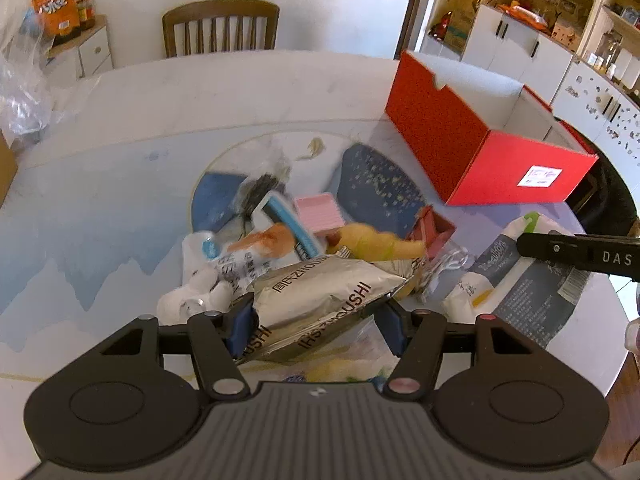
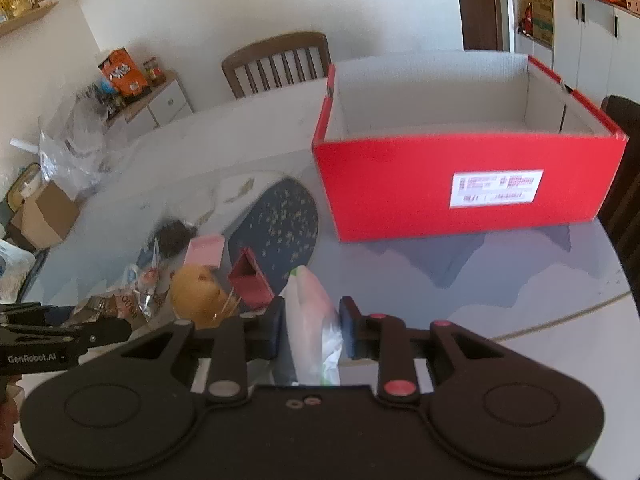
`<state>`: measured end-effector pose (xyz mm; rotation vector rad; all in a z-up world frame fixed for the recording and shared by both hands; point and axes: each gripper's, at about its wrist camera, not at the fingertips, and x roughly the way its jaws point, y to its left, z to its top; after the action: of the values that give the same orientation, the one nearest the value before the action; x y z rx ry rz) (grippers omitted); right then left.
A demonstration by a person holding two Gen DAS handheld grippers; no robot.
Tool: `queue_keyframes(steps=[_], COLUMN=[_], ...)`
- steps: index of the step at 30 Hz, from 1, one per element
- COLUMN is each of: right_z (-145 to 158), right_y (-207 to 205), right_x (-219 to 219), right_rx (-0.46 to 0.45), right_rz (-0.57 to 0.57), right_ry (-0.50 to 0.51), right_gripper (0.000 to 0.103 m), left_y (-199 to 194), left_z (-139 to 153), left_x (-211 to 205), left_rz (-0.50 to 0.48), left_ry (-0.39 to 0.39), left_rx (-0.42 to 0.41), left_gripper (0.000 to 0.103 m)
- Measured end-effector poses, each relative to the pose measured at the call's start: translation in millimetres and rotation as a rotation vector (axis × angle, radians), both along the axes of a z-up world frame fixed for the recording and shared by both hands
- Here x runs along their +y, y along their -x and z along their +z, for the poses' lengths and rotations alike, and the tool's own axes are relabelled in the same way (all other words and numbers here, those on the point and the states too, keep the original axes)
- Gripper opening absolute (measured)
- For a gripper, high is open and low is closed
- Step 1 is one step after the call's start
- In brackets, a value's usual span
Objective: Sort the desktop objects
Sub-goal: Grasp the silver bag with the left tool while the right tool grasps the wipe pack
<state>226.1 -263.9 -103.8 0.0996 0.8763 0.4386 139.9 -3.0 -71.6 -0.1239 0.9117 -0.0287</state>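
much of the heap on the table [image 1: 120, 128] is hard to read: packets overlap, the yellow plush toy [image 1: 376, 240] is blurred, and in the right wrist view the whole pile is soft with motion. the near end of the silver snack bag [image 1: 320, 300] is cut off behind the left gripper [image 1: 316, 320] body, and the floor of the red cardboard box [image 2: 468, 188] is hidden by its near wall, so only its white inner walls show.

the left gripper's blue pads [image 1: 240, 328] are spread wide and press against both sides of the silver snack bag, clamped on it at the near edge of the heap. the right gripper [image 2: 310, 332] has its fingers moderately apart with a white plastic packet [image 2: 312, 320] squeezed between them; the packet's near end vanishes under the gripper body.

a pink ridged box [image 1: 318, 208], a small dark red box [image 1: 432, 228] and a blue-and-white brush [image 1: 288, 220] lie in the middle of the heap. the red cardboard box stands open at the far right of the table, well apart from the heap. a wooden chair [image 1: 220, 28] sits beyond the far edge.
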Motion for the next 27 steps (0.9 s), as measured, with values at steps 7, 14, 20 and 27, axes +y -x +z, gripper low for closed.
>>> queue_keyframes(steps=[7, 14, 20, 27], right_z=[18, 39, 67, 91], right_y=[-10, -24, -41, -73], right_x=[-19, -40, -59, -82], right_rx=[-0.027, -0.055, -0.118, -0.16], right_rz=[-0.019, -0.036, -0.054, -0.084], right_ry=[-0.027, -0.05, -0.064, -0.087], right_gripper=[0.028, 0.027, 0.027, 0.027], left_y=[-6, -20, -40, -65], left_z=[19, 38, 59, 83], left_x=[-13, -28, -44, -64], left_rz=[-0.022, -0.056, -0.077, -0.137], left_ry=[0.001, 0.0, 0.0, -0.003], left_rx=[-0.033, -0.059, -0.094, -0.136], left_gripper=[0.062, 0.062, 0.062, 0.062])
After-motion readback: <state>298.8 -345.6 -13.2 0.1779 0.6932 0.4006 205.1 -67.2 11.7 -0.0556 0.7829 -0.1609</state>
